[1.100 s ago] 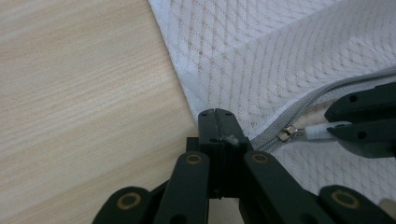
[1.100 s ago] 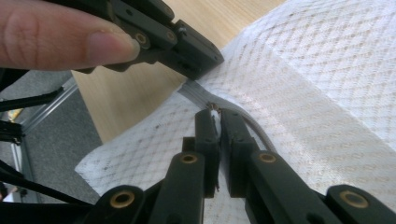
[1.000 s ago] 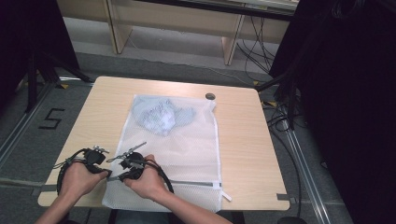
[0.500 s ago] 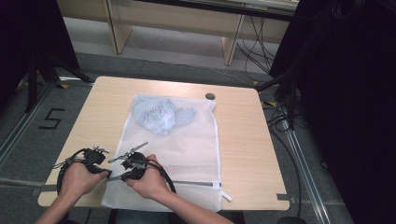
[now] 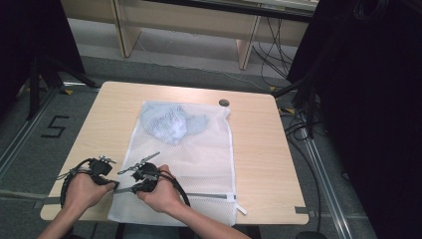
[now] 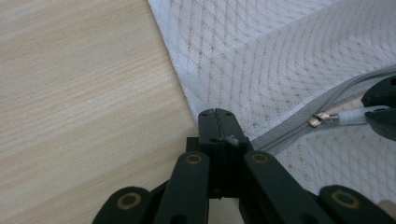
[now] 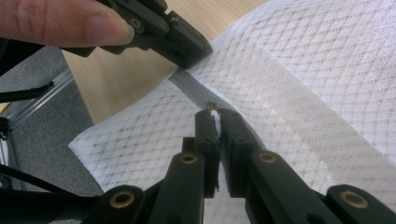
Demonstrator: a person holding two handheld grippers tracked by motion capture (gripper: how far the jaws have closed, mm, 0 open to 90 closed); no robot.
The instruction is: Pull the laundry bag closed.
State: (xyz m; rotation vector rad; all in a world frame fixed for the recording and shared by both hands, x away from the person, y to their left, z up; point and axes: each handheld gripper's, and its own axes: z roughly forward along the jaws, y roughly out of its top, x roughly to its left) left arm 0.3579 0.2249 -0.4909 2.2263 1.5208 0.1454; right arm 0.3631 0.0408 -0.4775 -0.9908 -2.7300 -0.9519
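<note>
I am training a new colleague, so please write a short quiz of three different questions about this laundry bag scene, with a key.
1. True or false: the right tool is shut on the white zipper pull.
2. What does the left tool grip? A) the corner of the mesh bag at the end of the zipper; B) the table; C) a cable.
3. Where in the bag does the blue garment lie?

Key:
1. True.
2. A.
3. At the far end, away from the zipper and the person's hands.
</note>
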